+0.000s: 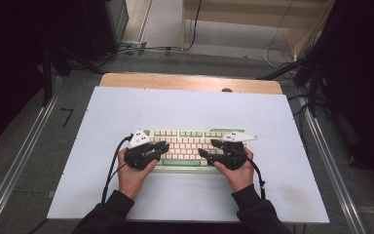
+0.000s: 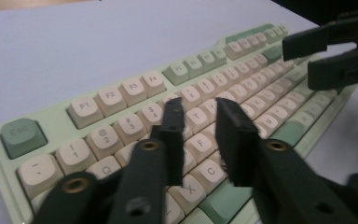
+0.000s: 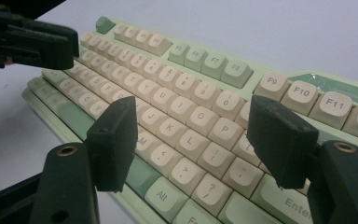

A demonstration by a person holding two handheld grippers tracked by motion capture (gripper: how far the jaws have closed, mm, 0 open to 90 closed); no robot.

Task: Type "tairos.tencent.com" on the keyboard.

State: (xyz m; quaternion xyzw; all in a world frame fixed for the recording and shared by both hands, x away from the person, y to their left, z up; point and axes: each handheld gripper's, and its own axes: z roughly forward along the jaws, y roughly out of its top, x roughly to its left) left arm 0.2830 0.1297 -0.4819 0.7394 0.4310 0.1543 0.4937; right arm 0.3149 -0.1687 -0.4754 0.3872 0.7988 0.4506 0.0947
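The keyboard (image 1: 190, 146) lies mid-desk (image 1: 102, 195), flat and square to the person; at its nine o'clock end the left gripper (image 2: 200, 135) hovers over the letter keys, jaws a little apart with nothing between them; at three o'clock the right gripper (image 3: 191, 135) hangs over the J-K-L keys, jaws spread wide and empty; I judge the key-pressing barely begun, most of it left.

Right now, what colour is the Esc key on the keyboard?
The Esc key is green, darker than the pale green keyboard case. It shows best in the left gripper view.
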